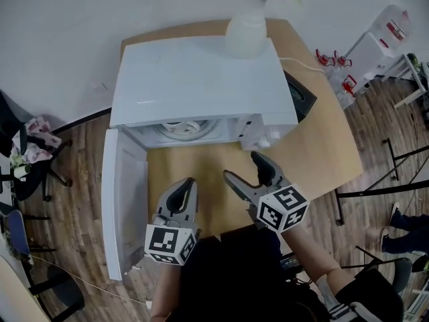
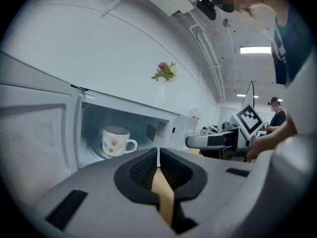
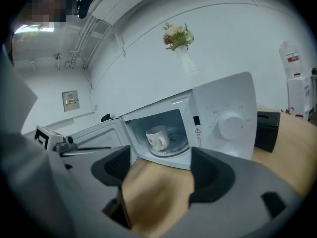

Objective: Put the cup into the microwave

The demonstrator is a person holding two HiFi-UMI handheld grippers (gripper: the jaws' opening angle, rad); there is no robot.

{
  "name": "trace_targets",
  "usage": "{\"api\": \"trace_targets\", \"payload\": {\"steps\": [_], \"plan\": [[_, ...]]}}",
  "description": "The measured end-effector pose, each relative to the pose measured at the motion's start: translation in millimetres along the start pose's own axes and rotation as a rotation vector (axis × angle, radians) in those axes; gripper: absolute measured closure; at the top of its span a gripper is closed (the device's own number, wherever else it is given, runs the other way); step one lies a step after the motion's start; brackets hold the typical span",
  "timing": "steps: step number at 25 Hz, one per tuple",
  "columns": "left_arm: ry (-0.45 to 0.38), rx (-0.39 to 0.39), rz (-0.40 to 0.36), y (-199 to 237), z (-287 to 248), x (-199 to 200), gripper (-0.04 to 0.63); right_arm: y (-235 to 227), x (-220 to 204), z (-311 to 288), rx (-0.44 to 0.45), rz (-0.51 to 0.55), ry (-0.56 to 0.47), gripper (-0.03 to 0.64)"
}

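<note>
White cup point(image 2: 117, 141), one, inside one microwave point(image 1: 201, 79); two tools point(image 1: 188, 183) point(image 1: 240, 165) outside.

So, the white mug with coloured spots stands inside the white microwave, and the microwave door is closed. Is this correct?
Not quite: the white microwave door is swung open, as the head view shows. The white mug with coloured spots does stand inside the white microwave.
</note>
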State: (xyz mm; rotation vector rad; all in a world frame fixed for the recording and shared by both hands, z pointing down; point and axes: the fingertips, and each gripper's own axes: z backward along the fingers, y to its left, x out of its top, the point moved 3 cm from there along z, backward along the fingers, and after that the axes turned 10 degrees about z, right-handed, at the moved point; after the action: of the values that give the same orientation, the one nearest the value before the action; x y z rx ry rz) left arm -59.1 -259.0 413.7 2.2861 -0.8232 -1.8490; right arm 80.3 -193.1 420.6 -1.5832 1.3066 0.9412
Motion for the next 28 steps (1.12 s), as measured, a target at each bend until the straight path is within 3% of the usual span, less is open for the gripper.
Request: {"api": "trace_targets", "payload": {"steps": [1, 2, 3, 9, 15, 28], "plan": [[0.002, -0.006, -0.003, -1.5, -1.6, 0.2, 0.578, -2.8, -0.2, 4.8, -0.032, 0.009, -0.003, 0.337], [0.004, -0.011, -0.006, -2.9, -3.0, 0.3, 0.579, -5.3, -1.1, 8.9, -0.061, 0.012, -0.006, 0.528], [0.007, -0.016, -0.010, -4.1, -4.1, 0.3, 0.580, -6.0, -2.4, 11.8, -0.072, 0.010, -0.009, 0.562], [0.011, -0.024, -0.027, -5.4, -3.8, 2.2, 0.578, 0.9, -4.5, 18.4, -0.041, 0.029, -0.036, 0.621], [0.016, -0.021, -0.033, -4.6, 0.2, -0.6, 0.579, -2.0, 3.7, 24.7, -0.019, 0.005, -0.062, 0.623], [0.034, -0.035, -0.035, -9.1, 7.6, -8.9, 0.580, -3.7, 11.0, 33.9, -0.027, 0.121, -0.051, 0.623]]}}
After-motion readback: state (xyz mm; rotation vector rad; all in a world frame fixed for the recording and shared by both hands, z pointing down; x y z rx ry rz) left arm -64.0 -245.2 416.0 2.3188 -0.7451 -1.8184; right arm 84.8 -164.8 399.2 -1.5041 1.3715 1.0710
